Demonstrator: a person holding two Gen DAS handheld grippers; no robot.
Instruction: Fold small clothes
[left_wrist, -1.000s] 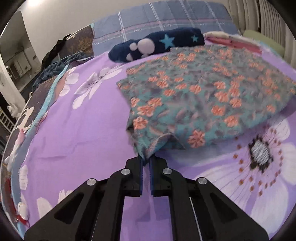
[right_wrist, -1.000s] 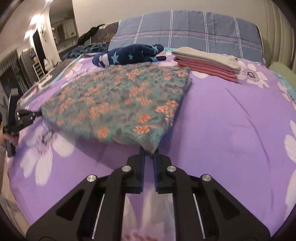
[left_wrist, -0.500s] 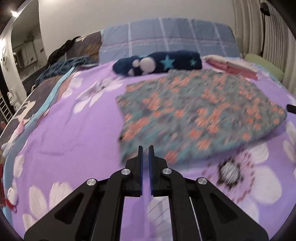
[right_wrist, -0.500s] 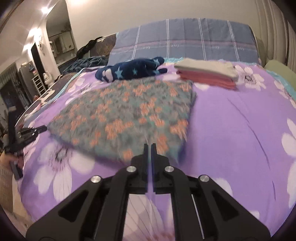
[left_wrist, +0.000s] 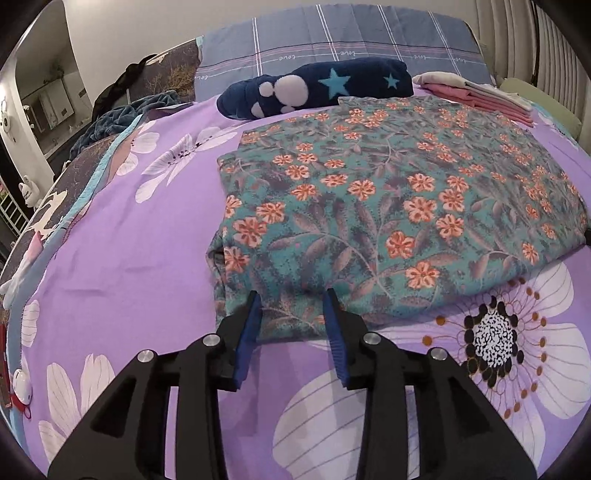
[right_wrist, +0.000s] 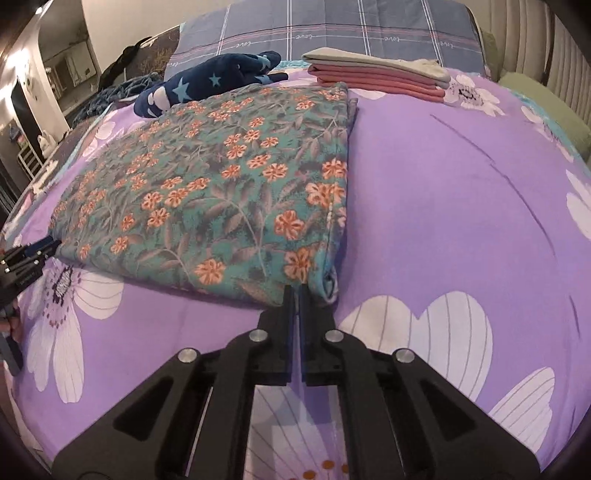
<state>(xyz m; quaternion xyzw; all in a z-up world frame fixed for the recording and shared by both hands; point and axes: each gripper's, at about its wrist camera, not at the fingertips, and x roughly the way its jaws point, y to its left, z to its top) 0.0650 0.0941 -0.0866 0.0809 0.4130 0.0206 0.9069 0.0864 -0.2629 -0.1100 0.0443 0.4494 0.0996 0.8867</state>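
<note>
A teal garment with orange flowers lies folded flat on the purple flowered bed sheet. My left gripper is open, its fingers on either side of the garment's near left corner. In the right wrist view the same garment lies ahead. My right gripper is shut, its tips at the garment's near right corner; whether cloth is pinched between them I cannot tell. The left gripper also shows at the far left of the right wrist view.
A navy star-patterned plush bundle lies behind the garment. A stack of folded pink and beige clothes sits at the back right. A blue plaid pillow lies at the headboard. A dark blanket lies at the left edge.
My left gripper has opened and now straddles the garment's corner. Both grippers moved back toward the garment's near edge after lifting away. The garment lies flatter.
</note>
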